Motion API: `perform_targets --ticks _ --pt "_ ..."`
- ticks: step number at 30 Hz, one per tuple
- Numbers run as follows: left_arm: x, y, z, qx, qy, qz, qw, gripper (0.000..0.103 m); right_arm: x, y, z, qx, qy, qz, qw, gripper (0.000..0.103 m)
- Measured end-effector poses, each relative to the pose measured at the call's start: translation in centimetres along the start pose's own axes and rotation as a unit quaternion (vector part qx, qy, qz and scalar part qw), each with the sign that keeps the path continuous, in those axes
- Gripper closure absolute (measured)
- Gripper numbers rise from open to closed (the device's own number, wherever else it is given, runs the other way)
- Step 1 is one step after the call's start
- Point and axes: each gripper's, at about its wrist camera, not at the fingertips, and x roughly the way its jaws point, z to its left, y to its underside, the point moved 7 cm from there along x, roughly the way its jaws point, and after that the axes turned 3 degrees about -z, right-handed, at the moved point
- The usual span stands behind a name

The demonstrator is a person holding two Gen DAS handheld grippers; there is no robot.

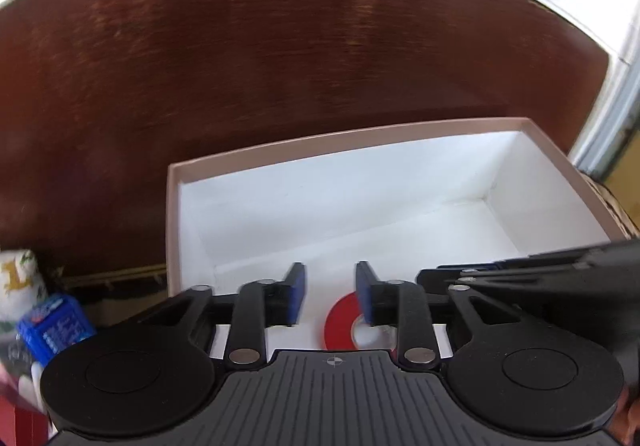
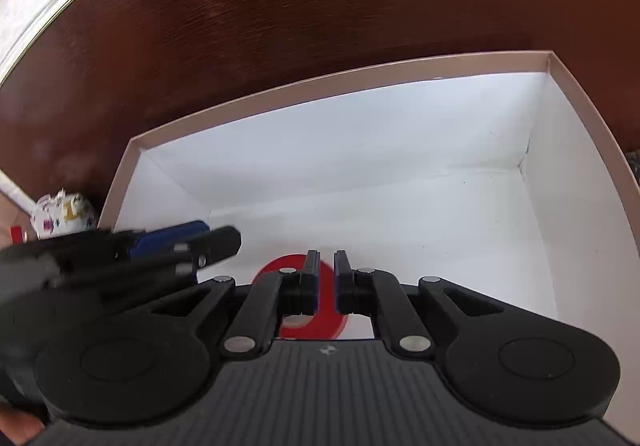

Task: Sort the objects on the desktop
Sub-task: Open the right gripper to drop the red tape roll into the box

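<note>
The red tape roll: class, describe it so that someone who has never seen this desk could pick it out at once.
Start at the dark wooden desk and find the open box with a pinkish rim and white inside. On its floor, at the near end under the two grippers, lies the red tape roll, flat. It is the only thing visible in the box, and a ring with a pale core.

Dark wooden table (image 1: 280, 66) bears open box (image 1: 360, 138), perhaps cartons.

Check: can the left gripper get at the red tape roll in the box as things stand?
Probably yes. The left gripper is open over the box, and the red tape roll lies on the box floor just below it. Nothing sits between them; the right gripper crowds in from the side, though.
</note>
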Motion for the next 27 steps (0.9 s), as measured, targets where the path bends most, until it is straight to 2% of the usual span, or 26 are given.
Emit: perform_targets --ticks 3,4,5,6,7,8,9,10,12,15,17,19,27 --pt "-0.3 0.0 -0.1 0.0 0.011 -0.007 0.9999 0.047 -0.1 0.4 -0.6 0.008 0.013 0.002 1.0 0.092" --pt "-0.6 0.0 0.0 -0.004 0.011 -0.014 0.9998 0.045 -0.2 0.5 -0.9 0.014 0.018 -0.001 1.0 0.086" --pt "-0.6 -0.2 -0.4 -0.006 0.012 -0.021 0.9997 0.044 -0.5 0.6 -1.4 0.024 0.022 -0.004 0.999 0.069" --pt "-0.9 -0.3 -0.5 -0.006 0.016 -0.027 0.9995 0.039 -0.7 0.8 -2.0 0.034 0.031 -0.006 0.999 0.057" --pt "-1.2 -0.3 -0.7 -0.004 0.025 -0.033 0.9991 0.029 -1.0 0.9 -2.6 0.041 0.047 -0.008 0.998 0.036" --pt "-1.6 -0.4 -0.7 -0.003 0.016 -0.041 0.999 0.021 -1.4 1.1 -3.1 0.042 0.055 -0.012 0.998 0.03" --pt "-2.1 -0.5 -0.6 -0.003 -0.004 -0.054 0.9985 0.011 -1.9 1.2 -3.3 0.038 0.054 -0.018 0.998 0.031" --pt "-2.7 -0.7 -0.6 0.001 -0.018 -0.071 0.9973 0.008 -2.3 1.3 -3.5 0.035 0.052 -0.021 0.998 0.032" --pt "-3.7 -0.9 -0.8 0.009 -0.023 -0.093 0.9954 0.007 -3.3 1.6 -3.6 0.035 0.042 -0.024 0.998 0.029" --pt "-4.9 -1.1 -0.8 -0.002 -0.025 -0.101 0.9946 0.0 -4.4 1.8 -3.2 0.029 0.037 -0.035 0.998 0.017" --pt "-5.8 -1.2 -0.8 -0.004 -0.021 -0.103 0.9944 0.0 -5.1 2.0 -3.3 0.022 0.038 -0.041 0.998 0.008" --pt "-6.3 -1.0 -1.0 -0.004 -0.017 -0.103 0.9945 0.0 -5.7 2.3 -3.0 0.018 0.035 -0.046 0.998 0.004" --pt "-11.5 1.2 -1.1 -0.003 -0.019 -0.125 0.9919 0.0 -9.0 3.0 -1.3 -0.006 0.038 -0.078 0.996 0.0"
